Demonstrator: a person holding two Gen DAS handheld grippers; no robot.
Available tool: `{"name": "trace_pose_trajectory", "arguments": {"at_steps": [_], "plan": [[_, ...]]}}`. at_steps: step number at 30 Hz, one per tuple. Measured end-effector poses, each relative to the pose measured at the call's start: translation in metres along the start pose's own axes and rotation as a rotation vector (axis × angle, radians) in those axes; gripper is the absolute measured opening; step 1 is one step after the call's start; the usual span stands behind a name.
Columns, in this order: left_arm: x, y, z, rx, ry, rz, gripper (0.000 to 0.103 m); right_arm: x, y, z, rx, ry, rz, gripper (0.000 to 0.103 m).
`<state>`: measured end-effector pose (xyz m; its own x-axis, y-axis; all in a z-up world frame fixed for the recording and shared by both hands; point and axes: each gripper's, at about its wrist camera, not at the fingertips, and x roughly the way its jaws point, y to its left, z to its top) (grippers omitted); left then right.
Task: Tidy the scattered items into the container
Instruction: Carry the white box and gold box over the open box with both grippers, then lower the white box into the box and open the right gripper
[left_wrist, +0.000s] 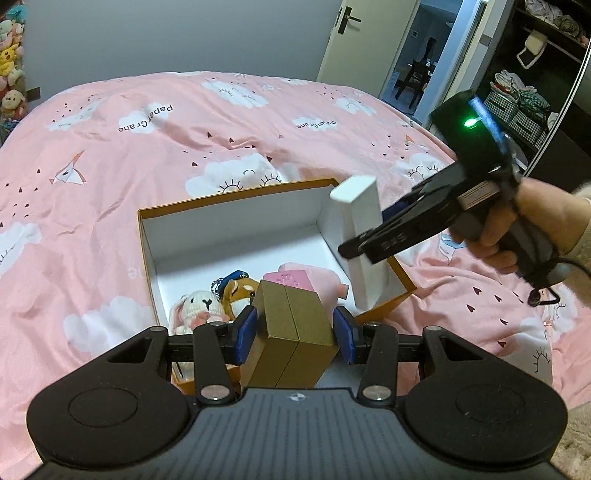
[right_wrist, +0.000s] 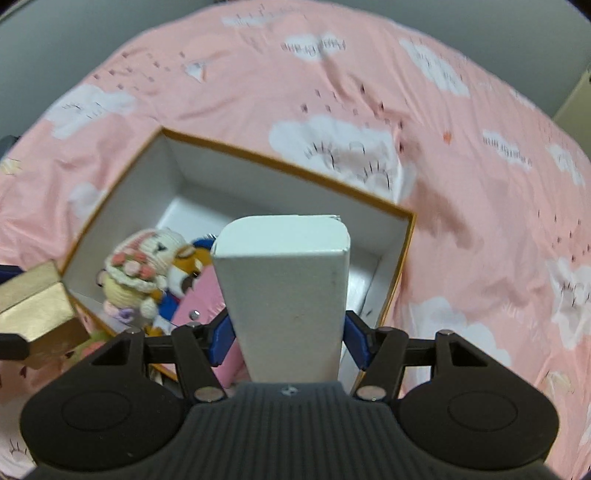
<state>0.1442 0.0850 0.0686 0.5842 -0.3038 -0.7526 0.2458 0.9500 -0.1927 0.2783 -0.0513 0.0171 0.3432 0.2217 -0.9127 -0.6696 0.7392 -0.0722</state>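
An open orange box (left_wrist: 236, 197) (right_wrist: 280, 168) with white inside walls lies on the pink bed. Inside it lie a white knitted bunny (left_wrist: 197, 308) (right_wrist: 136, 273), a brown plush toy (left_wrist: 240, 288) (right_wrist: 186, 271) and a pink item (left_wrist: 314, 280) (right_wrist: 205, 306). My left gripper (left_wrist: 293, 334) is shut on a gold box (left_wrist: 291, 336) (right_wrist: 35, 314), held over the orange box's near edge. My right gripper (right_wrist: 288, 332) (left_wrist: 369, 240) is shut on a tall white box (right_wrist: 284, 291) (left_wrist: 360, 236), held above the orange box's right side.
The pink cloud-print bedcover (left_wrist: 184, 129) (right_wrist: 480, 184) surrounds the box. A person's hand (left_wrist: 524, 225) holds the right gripper. Beyond the bed stand an open door (left_wrist: 351, 40), a dark shelf with baskets (left_wrist: 517, 107) and plush toys (left_wrist: 11, 62) at the far left.
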Motion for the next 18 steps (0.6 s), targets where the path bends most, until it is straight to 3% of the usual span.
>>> {"name": "trace_pose_trajectory", "arguments": {"at_steps": [11, 18], "plan": [[0.018, 0.013, 0.010, -0.005, 0.019, -0.020, 0.052, 0.056, -0.002, 0.002, 0.021, 0.189, -0.059, 0.063], [0.038, 0.025, 0.018, -0.012, 0.050, -0.026, 0.052, 0.074, -0.008, 0.015, 0.030, 0.214, -0.062, 0.063]]}}
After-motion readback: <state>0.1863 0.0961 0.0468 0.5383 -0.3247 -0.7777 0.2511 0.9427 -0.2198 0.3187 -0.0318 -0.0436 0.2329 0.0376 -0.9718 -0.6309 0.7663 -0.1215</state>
